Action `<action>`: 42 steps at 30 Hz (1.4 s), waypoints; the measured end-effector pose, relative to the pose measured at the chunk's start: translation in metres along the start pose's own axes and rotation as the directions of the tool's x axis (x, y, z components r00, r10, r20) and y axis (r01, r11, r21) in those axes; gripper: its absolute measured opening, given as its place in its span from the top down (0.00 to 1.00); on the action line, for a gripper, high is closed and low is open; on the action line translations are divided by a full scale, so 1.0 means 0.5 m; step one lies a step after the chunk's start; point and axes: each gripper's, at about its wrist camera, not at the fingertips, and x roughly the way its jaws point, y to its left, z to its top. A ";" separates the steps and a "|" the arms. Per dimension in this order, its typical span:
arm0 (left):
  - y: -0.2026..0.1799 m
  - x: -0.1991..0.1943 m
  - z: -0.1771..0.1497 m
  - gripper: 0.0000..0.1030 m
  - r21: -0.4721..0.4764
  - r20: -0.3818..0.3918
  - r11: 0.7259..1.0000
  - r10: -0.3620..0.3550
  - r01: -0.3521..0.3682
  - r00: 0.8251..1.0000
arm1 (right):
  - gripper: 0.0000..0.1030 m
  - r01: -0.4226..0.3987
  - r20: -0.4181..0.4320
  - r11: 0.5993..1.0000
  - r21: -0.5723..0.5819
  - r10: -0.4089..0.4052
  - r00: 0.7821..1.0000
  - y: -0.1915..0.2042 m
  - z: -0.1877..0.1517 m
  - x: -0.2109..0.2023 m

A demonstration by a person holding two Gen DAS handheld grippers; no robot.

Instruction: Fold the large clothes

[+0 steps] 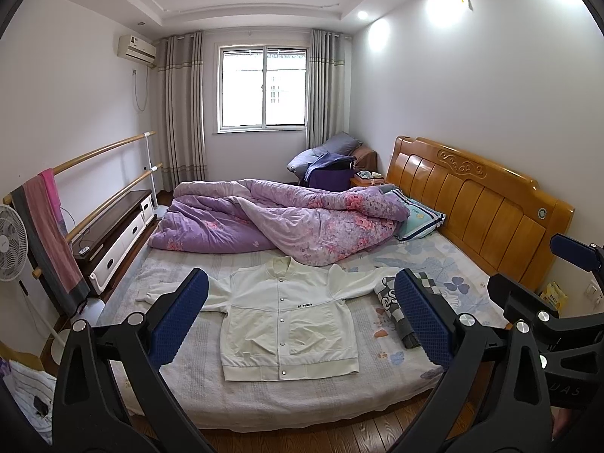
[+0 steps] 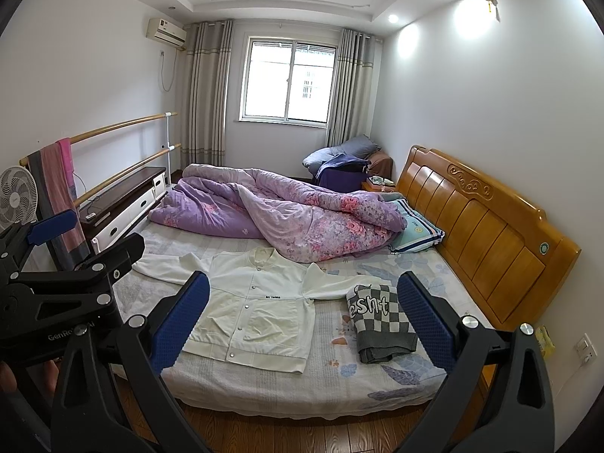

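A white snap-button jacket (image 1: 287,321) lies flat, front up, sleeves spread, on the near part of the bed (image 1: 211,373); it also shows in the right wrist view (image 2: 256,309). A folded grey-and-white checkered garment (image 2: 381,321) lies to its right, also in the left wrist view (image 1: 400,302). My left gripper (image 1: 302,321) is open and empty, held back from the bed above the floor. My right gripper (image 2: 302,317) is open and empty, likewise back from the bed. The right gripper shows at the right of the left wrist view (image 1: 536,275).
A crumpled purple floral quilt (image 1: 279,222) fills the far half of the bed, with a pillow (image 1: 419,219) by the wooden headboard (image 1: 479,211). A low cabinet (image 1: 117,234), rails with towels (image 1: 53,226) and a fan (image 1: 11,241) stand left. Wood floor (image 2: 309,430) lies at the bed's foot.
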 end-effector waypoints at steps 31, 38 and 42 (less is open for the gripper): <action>0.015 0.056 -0.040 0.05 0.008 -0.018 1.000 -0.015 0.015 1.000 | 0.07 0.013 -0.031 1.000 0.006 -0.013 0.999 0.030 -0.001 0.031; 0.027 0.076 -0.052 0.05 0.020 -0.040 0.999 -0.029 0.030 0.999 | 0.07 0.027 -0.052 1.000 0.016 -0.026 0.998 0.052 -0.003 0.044; 0.042 0.083 -0.054 0.05 0.029 -0.050 0.999 -0.034 0.035 0.998 | 0.07 0.029 -0.065 0.999 0.022 -0.028 0.998 0.063 -0.001 0.054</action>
